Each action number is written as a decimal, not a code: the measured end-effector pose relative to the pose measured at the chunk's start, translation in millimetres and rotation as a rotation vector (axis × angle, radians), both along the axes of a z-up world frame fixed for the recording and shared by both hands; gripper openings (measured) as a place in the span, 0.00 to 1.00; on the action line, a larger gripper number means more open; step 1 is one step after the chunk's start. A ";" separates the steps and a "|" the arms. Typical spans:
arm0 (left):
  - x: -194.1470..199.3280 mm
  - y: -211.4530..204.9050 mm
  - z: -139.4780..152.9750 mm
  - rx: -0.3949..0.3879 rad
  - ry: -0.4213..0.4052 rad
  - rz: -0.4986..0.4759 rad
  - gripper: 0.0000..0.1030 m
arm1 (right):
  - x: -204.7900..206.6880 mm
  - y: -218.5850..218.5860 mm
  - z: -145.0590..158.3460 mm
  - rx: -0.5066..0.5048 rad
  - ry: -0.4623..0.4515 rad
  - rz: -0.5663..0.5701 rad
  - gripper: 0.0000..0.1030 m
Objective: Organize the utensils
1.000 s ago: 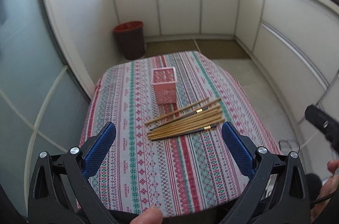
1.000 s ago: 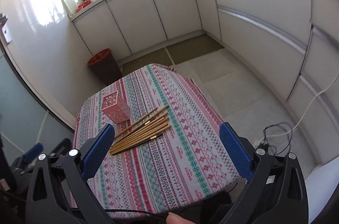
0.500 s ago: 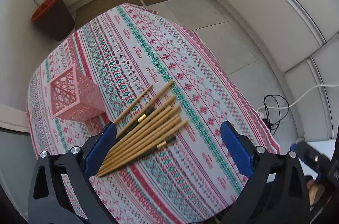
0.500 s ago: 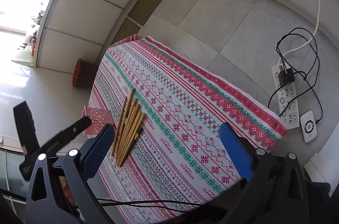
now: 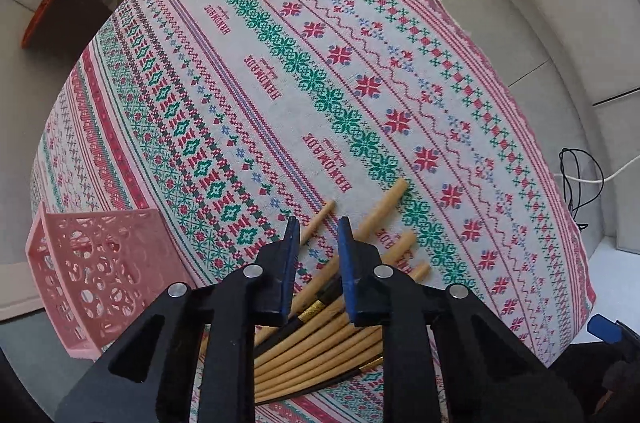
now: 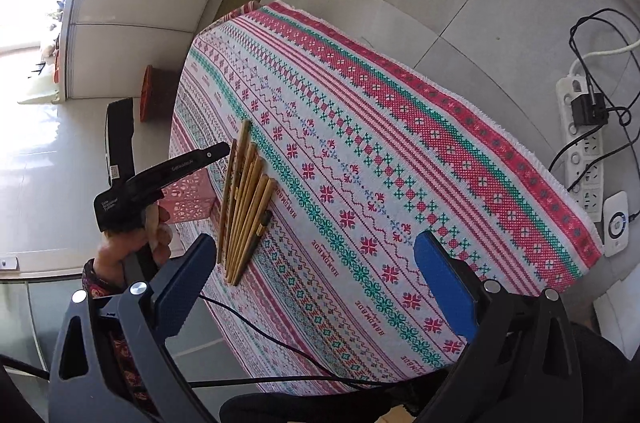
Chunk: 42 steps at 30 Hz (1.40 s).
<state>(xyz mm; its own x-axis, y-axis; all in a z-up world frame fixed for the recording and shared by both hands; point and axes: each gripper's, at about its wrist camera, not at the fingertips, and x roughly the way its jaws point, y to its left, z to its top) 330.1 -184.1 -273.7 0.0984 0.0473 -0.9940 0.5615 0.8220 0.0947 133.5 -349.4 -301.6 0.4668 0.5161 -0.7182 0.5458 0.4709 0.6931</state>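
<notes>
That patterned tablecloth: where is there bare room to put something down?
Most of the tablecloth is bare, from the chopsticks to its fringed far edge. It is crowded only around the chopsticks, beside the pink basket, where the left gripper is closing.

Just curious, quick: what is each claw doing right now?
Left claw: closing, a chopstick between its jaws, not yet pinched.
Right claw: open, empty.

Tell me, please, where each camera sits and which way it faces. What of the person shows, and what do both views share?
Left wrist: sits on the left gripper, facing steeply down at the chopsticks beside the pink basket; its jaws are closing over them; no hand clearly visible.
Right wrist: sits on the right gripper, jaws wide, looking down across the tablecloth; the person's left hand shows.
Shared: chopsticks, basket, tablecloth, red bin.
</notes>
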 end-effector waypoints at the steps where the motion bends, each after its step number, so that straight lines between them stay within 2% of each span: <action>1: 2.3 1.4 -1.7 0.002 0.006 0.001 0.18 | 0.7 0.2 -0.1 -0.003 -0.001 0.003 0.93; 6: 12.6 12.0 -23.8 -0.012 0.057 0.005 0.18 | 2.3 1.9 -0.8 -0.016 0.007 0.010 0.93; 9: 17.6 17.9 -24.2 -0.053 0.057 -0.002 0.17 | 1.4 1.0 0.5 -0.033 0.006 0.011 0.93; 13: 1.0 34.0 -26.5 -0.074 -0.013 -0.025 0.12 | 1.2 0.2 2.0 -0.070 0.015 0.008 0.93; 15: -13.8 38.6 -22.4 -0.093 -0.083 -0.047 0.11 | 0.9 -0.9 3.7 -0.094 0.024 0.000 0.93; 17: -29.8 47.5 -8.1 -0.139 -0.149 -0.038 0.11 | 1.4 1.3 6.9 -0.119 0.025 -0.002 0.93; 22: -81.1 85.8 66.1 -0.292 -0.255 -0.059 0.10 | 21.2 19.5 26.0 -0.186 -0.012 0.056 0.93; 25: -116.4 96.9 109.5 -0.359 -0.329 -0.060 0.09 | 56.7 38.6 35.1 -0.193 -0.019 0.113 0.93; 29: -162.1 139.3 165.2 -0.495 -0.446 -0.001 0.08 | 119.9 71.8 37.3 -0.243 0.003 0.217 0.93; 32: -173.7 168.1 189.6 -0.594 -0.510 0.045 0.04 | 156.3 87.8 28.3 -0.292 0.054 0.244 0.85; 36: -194.5 193.9 214.2 -0.694 -0.579 0.067 0.04 | 185.0 94.0 6.1 -0.244 0.150 0.228 0.55; 37: -197.6 198.5 217.8 -0.710 -0.597 0.069 0.04 | 189.0 94.0 2.6 -0.238 0.162 0.210 0.52; 39: -202.8 207.3 225.8 -0.763 -0.613 0.063 0.04 | 195.0 94.9 -3.2 -0.228 0.176 0.187 0.39; 42: -209.5 218.6 232.6 -0.803 -0.645 0.055 0.04 | 204.0 98.3 -11.0 -0.236 0.220 0.162 0.28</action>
